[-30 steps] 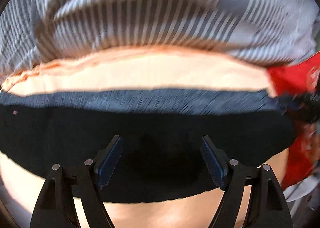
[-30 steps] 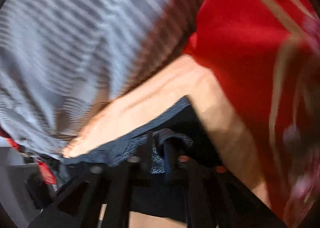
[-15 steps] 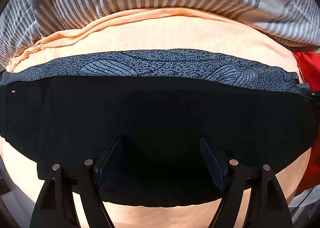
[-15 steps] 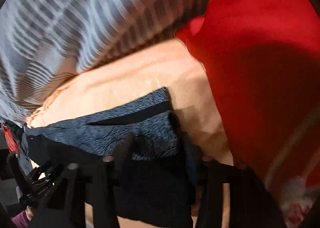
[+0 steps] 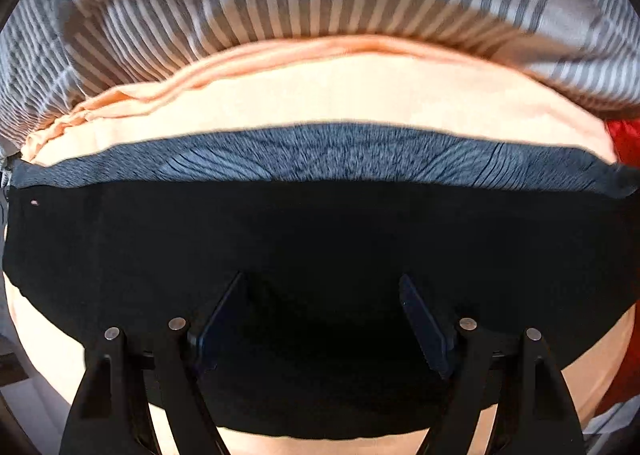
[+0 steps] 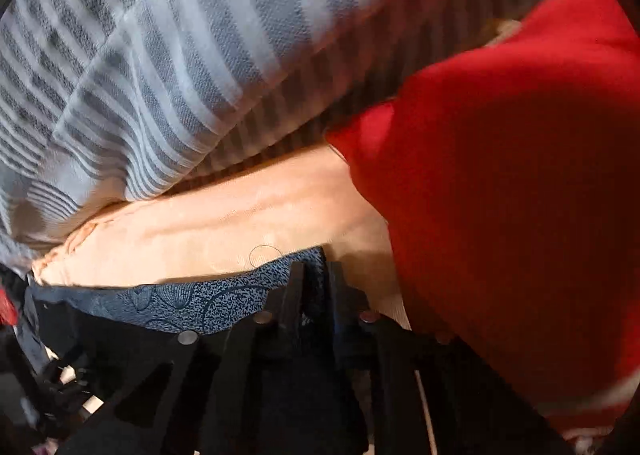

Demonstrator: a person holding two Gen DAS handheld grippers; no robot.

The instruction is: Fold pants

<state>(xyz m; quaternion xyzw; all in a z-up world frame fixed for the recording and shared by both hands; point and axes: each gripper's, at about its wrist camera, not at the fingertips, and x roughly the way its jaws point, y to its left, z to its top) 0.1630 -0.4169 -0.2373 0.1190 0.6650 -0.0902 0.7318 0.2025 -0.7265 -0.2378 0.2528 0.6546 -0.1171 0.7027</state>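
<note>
While your left claw (image 5: 322, 319) hangs released over the black knit pants with a blue-grey patterned waistband (image 5: 320, 239), lying flat on the peach sheet (image 5: 340, 95), keep it low. Your right claw (image 6: 314, 287) pinches the waistband corner; pull the soft cloth evenly beside the red fabric (image 6: 512, 183).

pants (image 5: 320, 247): black, with a blue-grey leaf-patterned band (image 5: 320, 157) along the far edge
state: folded into a wide flat strip
pose: stretched left to right
place: lying on a peach sheet; right end pinched in closed jaws
</note>
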